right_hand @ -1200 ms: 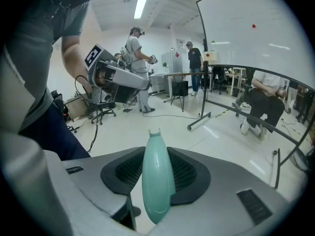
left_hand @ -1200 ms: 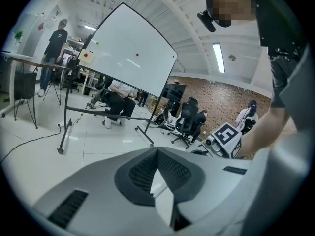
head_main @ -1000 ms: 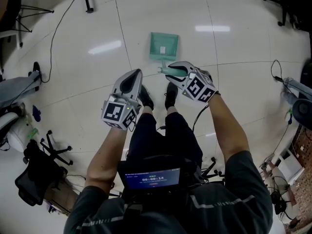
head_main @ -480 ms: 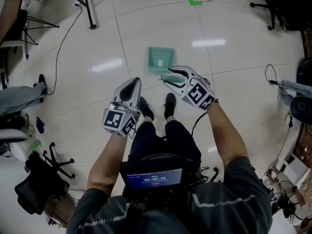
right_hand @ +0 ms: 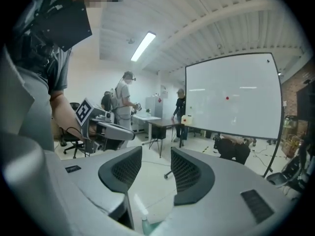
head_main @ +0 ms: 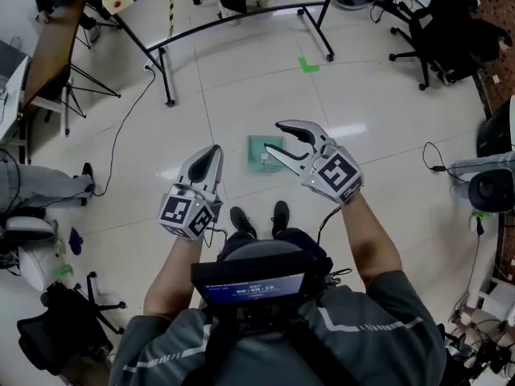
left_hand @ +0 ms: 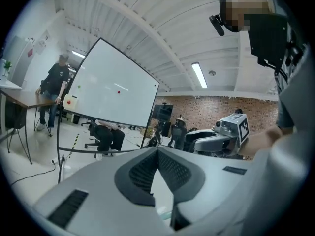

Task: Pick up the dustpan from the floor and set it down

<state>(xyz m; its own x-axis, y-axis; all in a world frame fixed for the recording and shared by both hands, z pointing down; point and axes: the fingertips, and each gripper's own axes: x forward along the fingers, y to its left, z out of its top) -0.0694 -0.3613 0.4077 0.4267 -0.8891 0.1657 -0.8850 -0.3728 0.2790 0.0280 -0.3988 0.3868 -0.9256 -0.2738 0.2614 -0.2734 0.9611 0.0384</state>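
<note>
Dustpan (head_main: 261,153) lies flat on the floor (head_main: 241,95), let go. Right gripper (head_main: 273,137) fingers have just opened wide, empty, now raised well above it. Left gripper (head_main: 214,151) fingers together. Set-down looks done.

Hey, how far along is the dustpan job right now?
It looks finished. Done: the dustpan lies flat on the floor. In hand: nothing. The right tool has just been opening its jaws, with nothing between them, and the left tool is shut and empty. Left: nothing visible.
</note>
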